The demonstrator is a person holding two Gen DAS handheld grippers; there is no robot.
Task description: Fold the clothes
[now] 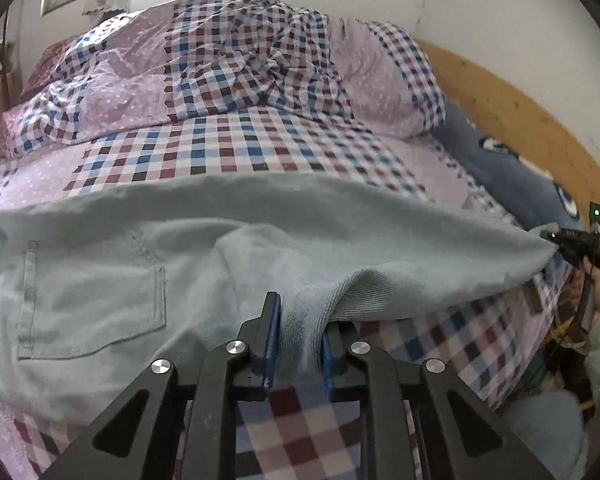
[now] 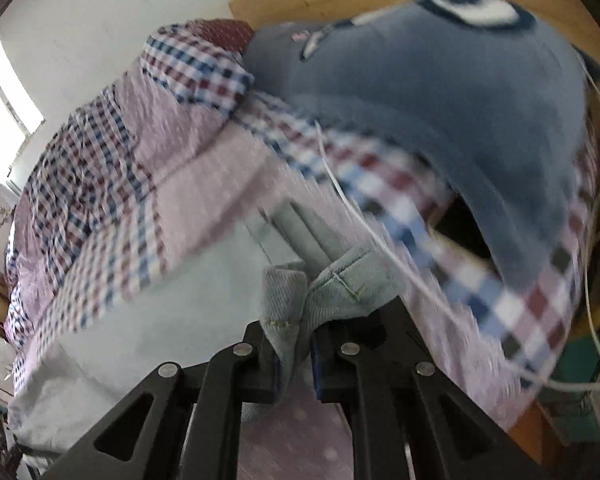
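Observation:
Pale grey-green trousers (image 1: 148,272) lie across the checked bed, a back pocket (image 1: 92,304) facing up at the left. My left gripper (image 1: 298,332) is shut on a bunched fold of the trousers near their middle front edge. My right gripper (image 2: 296,344) is shut on the hem end of the trouser legs (image 2: 332,284), held a little above the bed. The right gripper also shows in the left wrist view (image 1: 568,242) at the far right, pulling the cloth taut.
A checked and lilac quilt (image 1: 228,64) is heaped at the back of the bed. A blue-grey pillow (image 2: 440,92) lies by the wooden headboard (image 1: 512,108). A white cable (image 2: 364,216) runs over the sheet near the right gripper.

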